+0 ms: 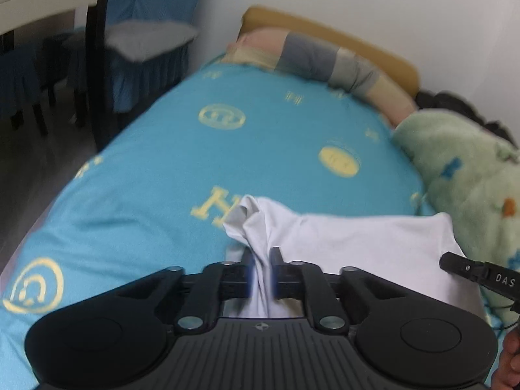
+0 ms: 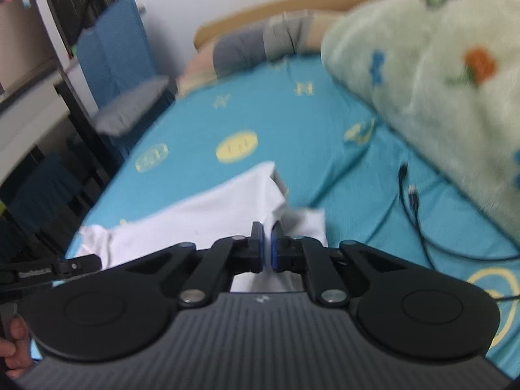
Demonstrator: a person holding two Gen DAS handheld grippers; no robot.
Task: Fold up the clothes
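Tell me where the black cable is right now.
In the right wrist view, the black cable lies loose on the blue bedsheet, right of the white garment and just below the green fleece blanket.

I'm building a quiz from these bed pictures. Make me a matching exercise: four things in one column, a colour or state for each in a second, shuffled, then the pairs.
Things:
1. white garment
2. bedsheet
3. fleece blanket
4. cable

States:
A. pale green, bunched at the bed's right side
B. black, lying loose on the sheet
C. pinched by both the left hand-held gripper and the right hand-held gripper
D. turquoise with yellow emblems

Pairs: 1-C, 2-D, 3-A, 4-B
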